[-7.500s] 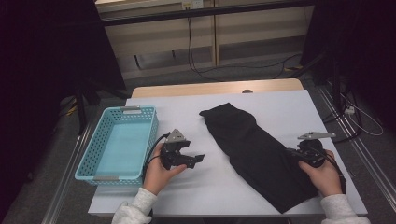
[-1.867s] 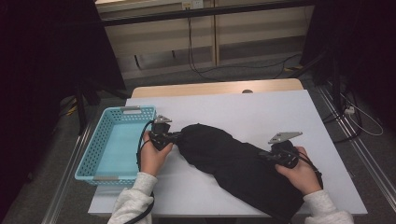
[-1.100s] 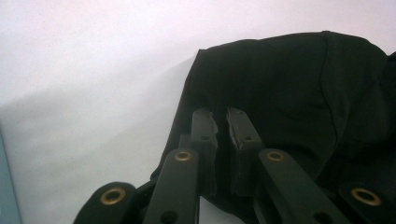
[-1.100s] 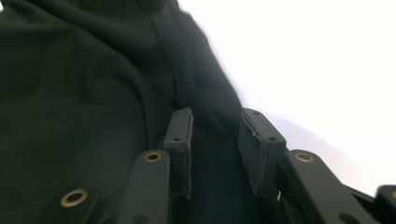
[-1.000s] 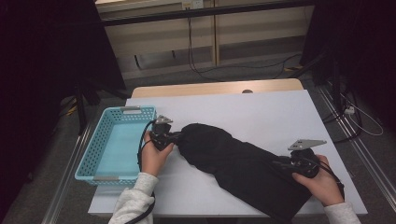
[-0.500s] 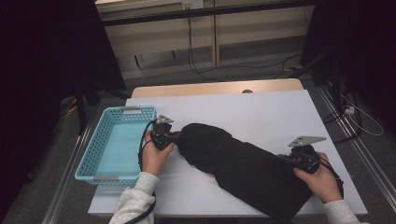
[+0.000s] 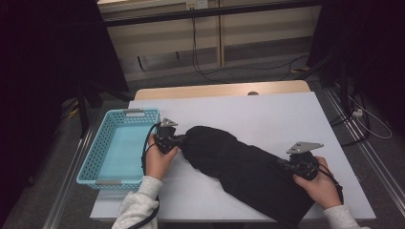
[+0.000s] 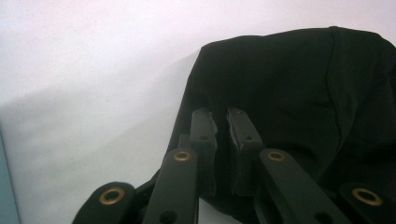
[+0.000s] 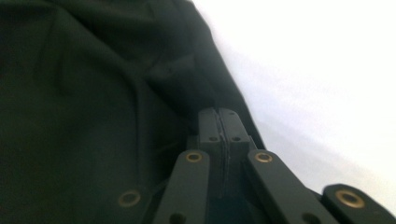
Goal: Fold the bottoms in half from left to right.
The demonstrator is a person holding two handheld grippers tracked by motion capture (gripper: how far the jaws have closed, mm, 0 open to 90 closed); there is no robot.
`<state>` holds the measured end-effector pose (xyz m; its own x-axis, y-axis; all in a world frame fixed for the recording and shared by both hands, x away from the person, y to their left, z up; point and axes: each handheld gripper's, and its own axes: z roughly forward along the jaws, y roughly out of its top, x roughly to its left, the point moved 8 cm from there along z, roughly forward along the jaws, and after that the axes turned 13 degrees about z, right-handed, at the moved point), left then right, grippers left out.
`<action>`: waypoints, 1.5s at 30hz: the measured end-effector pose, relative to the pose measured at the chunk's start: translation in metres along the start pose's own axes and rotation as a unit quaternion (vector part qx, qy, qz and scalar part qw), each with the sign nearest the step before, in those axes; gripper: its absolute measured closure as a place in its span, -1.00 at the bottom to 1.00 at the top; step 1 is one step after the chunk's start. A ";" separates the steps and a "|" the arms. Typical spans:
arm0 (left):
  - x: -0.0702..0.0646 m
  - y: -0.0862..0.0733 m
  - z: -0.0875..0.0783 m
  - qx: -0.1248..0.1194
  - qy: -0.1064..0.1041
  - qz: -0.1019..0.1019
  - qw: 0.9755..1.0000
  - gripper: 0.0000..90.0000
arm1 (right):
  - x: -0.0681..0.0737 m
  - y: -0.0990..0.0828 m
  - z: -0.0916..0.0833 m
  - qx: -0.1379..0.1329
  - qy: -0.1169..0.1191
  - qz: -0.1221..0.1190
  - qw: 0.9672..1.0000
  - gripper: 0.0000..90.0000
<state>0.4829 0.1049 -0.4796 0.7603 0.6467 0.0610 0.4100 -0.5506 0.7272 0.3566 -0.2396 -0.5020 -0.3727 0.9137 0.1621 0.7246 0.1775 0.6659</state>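
Black garment (image 7: 248,167) lies rumpled slantwise — left tool (image 7: 180,140) and right tool (image 7: 282,164) both pinch it

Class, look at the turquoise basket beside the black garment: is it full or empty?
Empty. In the high view the basket shows only its bare turquoise floor, and the black garment lies wholly on the white table beside it.

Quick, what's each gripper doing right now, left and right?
Left gripper: closed on the edge of the black garment.
Right gripper: jaws have just closed, pinched on the garment's other end.
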 end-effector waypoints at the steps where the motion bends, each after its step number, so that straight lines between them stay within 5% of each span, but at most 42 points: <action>1: 0.000 0.000 0.000 0.002 0.002 0.001 1.000 0.83 | -0.001 0.003 -0.001 -0.007 -0.002 0.002 1.000 1.00; 6: 0.001 0.000 0.001 0.001 0.008 0.001 1.000 0.84 | -0.008 0.018 -0.001 -0.033 0.008 0.022 0.999 0.99; 11: 0.004 -0.001 -0.001 0.002 0.014 0.002 1.000 0.85 | -0.013 0.006 0.009 -0.006 0.008 0.057 0.998 0.37; 15: 0.005 0.000 -0.003 0.000 0.010 -0.001 1.000 0.85 | -0.021 0.007 -0.009 -0.036 -0.012 0.058 0.998 0.16; 19: 0.004 0.000 -0.002 0.000 0.011 0.001 1.000 0.87 | -0.030 -0.009 -0.023 -0.026 -0.016 0.073 0.997 0.07; 24: 0.004 0.002 -0.002 -0.001 0.009 0.001 1.000 0.87 | -0.035 -0.018 -0.027 -0.020 -0.010 0.091 0.996 0.11; 29: 0.003 0.002 0.001 -0.002 0.009 0.001 1.000 0.87 | -0.031 -0.026 -0.024 0.004 -0.008 0.081 0.997 0.20; 33: 0.001 0.003 0.001 -0.004 0.004 -0.001 1.000 0.86 | -0.027 -0.027 -0.024 0.009 -0.011 0.073 0.997 0.62; 36: 0.001 0.003 0.001 -0.004 0.005 -0.001 1.000 0.86 | -0.020 -0.029 -0.023 0.015 0.013 0.071 0.997 0.94; 41: 0.002 0.004 -0.001 -0.008 0.010 0.000 1.000 0.85 | -0.024 -0.027 -0.027 0.022 -0.001 0.065 0.998 0.97; 45: 0.000 0.008 -0.003 -0.012 0.014 0.003 1.000 0.82 | -0.044 -0.027 -0.038 0.011 -0.028 0.074 0.997 0.98</action>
<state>0.4844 0.1026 -0.4718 0.7486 0.6578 0.0837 0.3928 -0.5417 0.7432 0.3316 -0.2988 -0.4994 -0.2290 0.9492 0.2158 0.7816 0.0472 0.6220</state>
